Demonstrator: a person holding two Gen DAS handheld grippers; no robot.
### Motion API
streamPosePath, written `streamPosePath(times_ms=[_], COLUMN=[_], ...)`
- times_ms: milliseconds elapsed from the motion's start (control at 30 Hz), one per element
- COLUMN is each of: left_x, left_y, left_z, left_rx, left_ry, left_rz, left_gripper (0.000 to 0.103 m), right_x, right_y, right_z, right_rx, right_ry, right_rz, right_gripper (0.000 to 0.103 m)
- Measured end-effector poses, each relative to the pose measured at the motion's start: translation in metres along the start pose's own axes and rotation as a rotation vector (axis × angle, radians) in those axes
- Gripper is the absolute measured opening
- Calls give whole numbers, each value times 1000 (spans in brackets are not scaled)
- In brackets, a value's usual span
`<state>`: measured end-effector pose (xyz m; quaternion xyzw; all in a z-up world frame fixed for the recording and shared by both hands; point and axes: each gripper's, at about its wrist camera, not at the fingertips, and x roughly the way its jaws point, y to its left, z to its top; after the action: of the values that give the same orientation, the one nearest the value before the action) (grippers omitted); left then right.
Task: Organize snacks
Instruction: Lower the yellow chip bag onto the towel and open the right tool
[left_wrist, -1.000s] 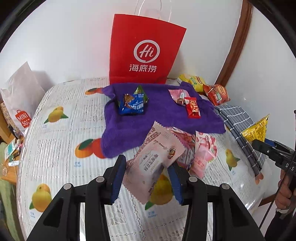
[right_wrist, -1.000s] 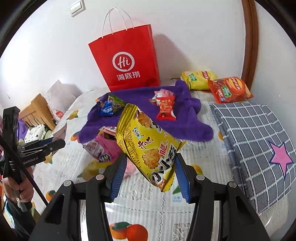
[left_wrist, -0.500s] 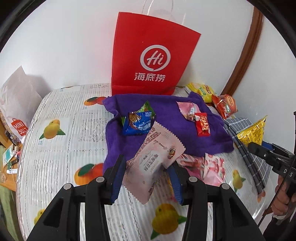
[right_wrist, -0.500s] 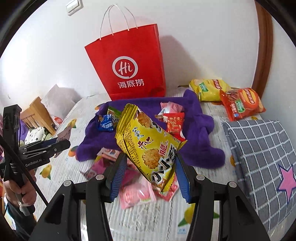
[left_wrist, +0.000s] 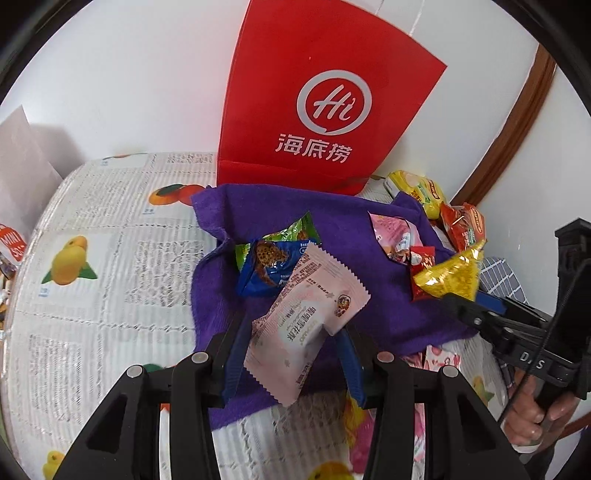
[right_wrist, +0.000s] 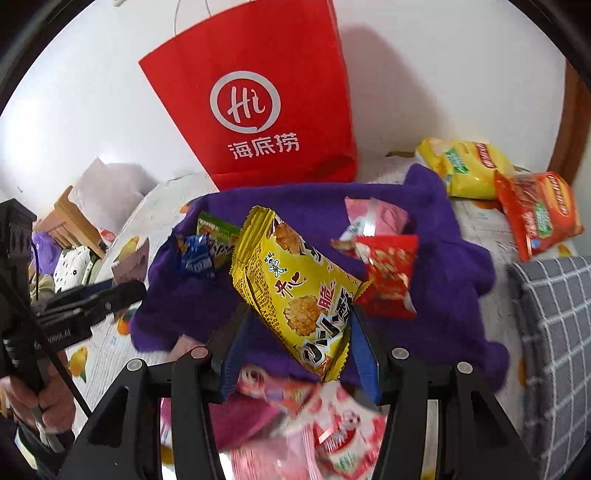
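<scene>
My left gripper (left_wrist: 291, 332) is shut on a pale pink snack packet (left_wrist: 303, 328) and holds it above the purple towel (left_wrist: 354, 236). My right gripper (right_wrist: 299, 332) is shut on a yellow snack bag (right_wrist: 299, 291), also above the purple towel (right_wrist: 443, 266); the bag shows in the left wrist view (left_wrist: 450, 277). On the towel lie a blue and green packet (left_wrist: 273, 258), a pink packet (left_wrist: 395, 232) and a red packet (right_wrist: 388, 277).
A red paper bag (left_wrist: 314, 107) stands behind the towel against the wall. Yellow (right_wrist: 465, 166) and orange (right_wrist: 539, 214) chip bags lie at the back right. A grey checked cushion (right_wrist: 554, 314) is on the right. Pink packets (right_wrist: 325, 417) lie near the table's front.
Both grippers have moved forward, toward the purple towel and red bag, each carrying its packet. The pink packets on the table now lie under and behind the fingers.
</scene>
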<state>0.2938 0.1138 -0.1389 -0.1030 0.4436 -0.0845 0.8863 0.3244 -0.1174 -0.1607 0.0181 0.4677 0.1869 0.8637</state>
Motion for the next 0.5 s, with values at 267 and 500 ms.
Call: streamPosePath(times_ms=[267, 500], left_x=[25, 31], left_y=[1, 2], left_z=[-2, -7], left_rx=[15, 21], left_ry=[1, 11], left_rz=[29, 48], left_gripper=[44, 44], right_x=[35, 39], right_y=[5, 0], right_z=[-8, -13], right_rx=[-64, -41], right_ry=[26, 10], right_rz=[-40, -47], right_gripper=[52, 52])
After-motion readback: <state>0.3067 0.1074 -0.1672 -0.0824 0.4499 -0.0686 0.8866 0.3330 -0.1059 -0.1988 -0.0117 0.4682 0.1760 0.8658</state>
